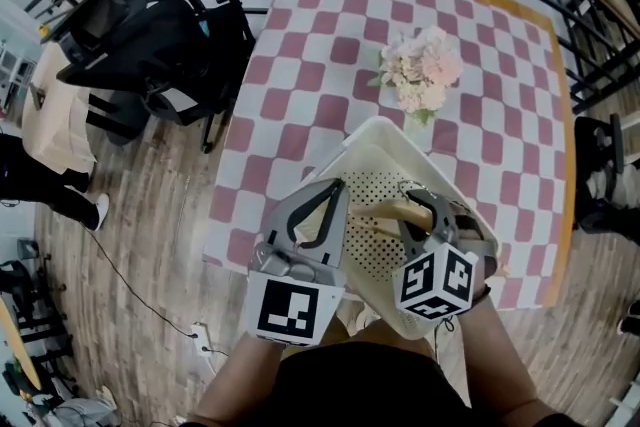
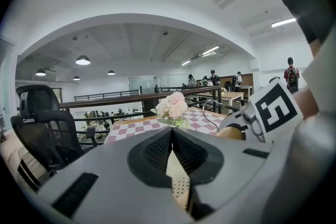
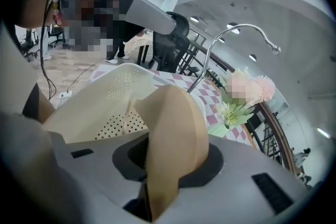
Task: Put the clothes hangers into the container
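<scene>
Between jaws of right tool [image 3: 169, 150], hanger [image 3: 174, 115]

Bright, even light fills the room, coming from round ceiling lamps [image 2: 82, 61] and long strip lights [image 2: 284, 22] overhead, and the strips flare to plain white. Shadows are weak and soft-edged: only a faint one lies on the wooden floor [image 1: 150, 235] by the black chair [image 1: 140, 45]. All three views bulge like a fisheye, with straight lines bending into arcs and corners gone black. In the right gripper view the wooden hanger [image 3: 173, 134], close to the lens, looks soft and unfocused.
</scene>
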`<action>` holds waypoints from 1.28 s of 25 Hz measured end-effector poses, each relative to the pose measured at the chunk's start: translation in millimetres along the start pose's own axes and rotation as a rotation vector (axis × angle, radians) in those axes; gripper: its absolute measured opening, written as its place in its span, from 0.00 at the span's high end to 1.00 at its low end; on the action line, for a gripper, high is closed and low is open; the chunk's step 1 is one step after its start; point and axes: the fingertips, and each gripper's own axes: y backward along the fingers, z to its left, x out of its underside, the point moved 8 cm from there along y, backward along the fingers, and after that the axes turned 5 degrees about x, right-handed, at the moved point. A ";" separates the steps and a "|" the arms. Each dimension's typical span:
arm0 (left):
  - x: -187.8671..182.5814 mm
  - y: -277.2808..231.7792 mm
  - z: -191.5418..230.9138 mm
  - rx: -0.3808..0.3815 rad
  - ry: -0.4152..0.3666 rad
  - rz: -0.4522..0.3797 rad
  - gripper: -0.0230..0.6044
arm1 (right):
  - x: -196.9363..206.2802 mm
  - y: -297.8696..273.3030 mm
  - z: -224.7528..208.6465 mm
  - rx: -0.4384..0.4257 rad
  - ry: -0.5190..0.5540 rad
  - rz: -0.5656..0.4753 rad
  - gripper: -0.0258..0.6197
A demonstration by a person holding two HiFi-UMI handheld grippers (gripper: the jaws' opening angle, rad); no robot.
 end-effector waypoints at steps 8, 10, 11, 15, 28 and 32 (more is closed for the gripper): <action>-1.4 -17.7 9.4 0.043 -0.008 -0.001 0.95 | 4.1 -12.3 -5.7 0.194 -0.004 0.048 0.77; -2.6 -21.8 10.0 0.058 -0.016 -0.001 0.95 | 6.1 -16.7 -7.5 0.238 0.002 0.069 0.76; -3.4 -23.7 10.2 0.065 -0.019 -0.002 0.95 | 7.3 -18.8 -8.6 0.251 0.004 0.081 0.75; -5.5 -28.2 12.6 0.089 -0.025 -0.008 0.95 | 11.2 -25.3 -13.9 0.273 -0.004 0.129 0.73; 1.3 -36.8 21.7 0.169 -0.007 0.000 0.95 | 21.7 -41.2 -23.9 0.300 -0.052 0.215 0.68; 3.4 -37.9 23.9 0.190 -0.010 0.011 0.95 | 27.8 -46.3 -23.6 0.299 -0.065 0.252 0.64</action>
